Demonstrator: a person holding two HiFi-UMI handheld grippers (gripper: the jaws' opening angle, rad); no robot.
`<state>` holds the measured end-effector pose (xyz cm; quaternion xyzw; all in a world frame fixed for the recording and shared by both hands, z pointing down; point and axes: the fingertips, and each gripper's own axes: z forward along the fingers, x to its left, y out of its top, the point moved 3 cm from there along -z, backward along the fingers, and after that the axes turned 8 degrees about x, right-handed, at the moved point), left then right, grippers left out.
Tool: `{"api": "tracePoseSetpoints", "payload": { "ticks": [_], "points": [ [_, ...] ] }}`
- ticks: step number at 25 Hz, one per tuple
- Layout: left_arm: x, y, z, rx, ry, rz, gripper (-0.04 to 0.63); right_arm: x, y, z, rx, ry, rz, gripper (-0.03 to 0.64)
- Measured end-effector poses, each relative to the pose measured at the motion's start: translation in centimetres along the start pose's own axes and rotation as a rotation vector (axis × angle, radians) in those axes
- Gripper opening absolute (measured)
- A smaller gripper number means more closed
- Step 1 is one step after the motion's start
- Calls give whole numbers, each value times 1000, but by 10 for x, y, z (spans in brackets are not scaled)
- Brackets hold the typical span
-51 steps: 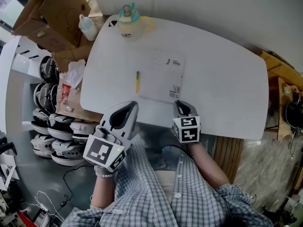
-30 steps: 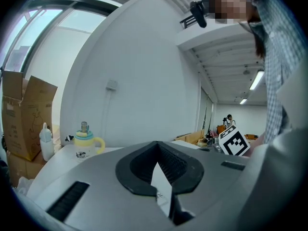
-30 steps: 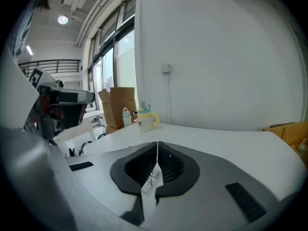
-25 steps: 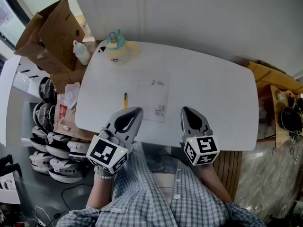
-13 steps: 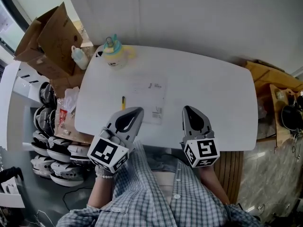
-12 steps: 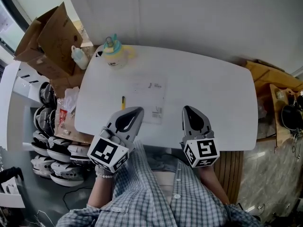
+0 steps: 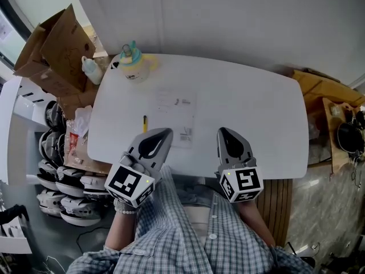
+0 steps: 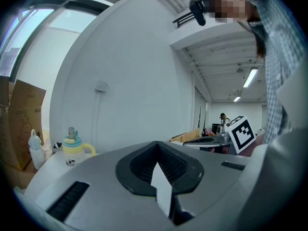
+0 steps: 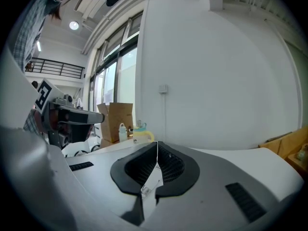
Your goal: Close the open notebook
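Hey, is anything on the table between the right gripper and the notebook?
Nothing visible: only bare table lies between the right gripper and the notebook. The yellow pen lies off the notebook's left side.

On the table (image 7: 256, 107), the notebook (image 7: 175, 117) lies left of centre, with the pen (image 7: 145, 123) near its left edge and the lidded cup (image 7: 132, 61) at the far left corner. The left gripper (image 7: 164, 133) overlaps the notebook's near left corner. The right gripper (image 7: 224, 132) sits to its right, apart. Beyond the table's left end stands the cardboard box (image 7: 51, 44), with a small bottle (image 7: 91, 70) beside it.
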<state>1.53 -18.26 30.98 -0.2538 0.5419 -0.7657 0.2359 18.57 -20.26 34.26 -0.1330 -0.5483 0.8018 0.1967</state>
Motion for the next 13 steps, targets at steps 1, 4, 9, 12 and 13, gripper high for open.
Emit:
{"api": "tracePoseSetpoints", "payload": {
  "ticks": [1, 4, 9, 12, 13],
  "points": [
    [0, 0, 0, -1, 0, 0, 6, 1, 0, 0, 0, 2, 0, 23],
    [0, -1, -2, -2, 5, -4, 6, 4, 0, 0, 2, 9, -5, 23],
    [1, -2, -3, -1, 3, -5, 6, 7, -1, 2, 8, 19, -11, 23],
    [2, -3, -4, -2, 4, -5, 6, 9, -2, 4, 14, 24, -16, 23],
    [2, -3, -4, -2, 5, -5, 6, 10, -3, 4, 16, 26, -18, 23]
  ]
}}
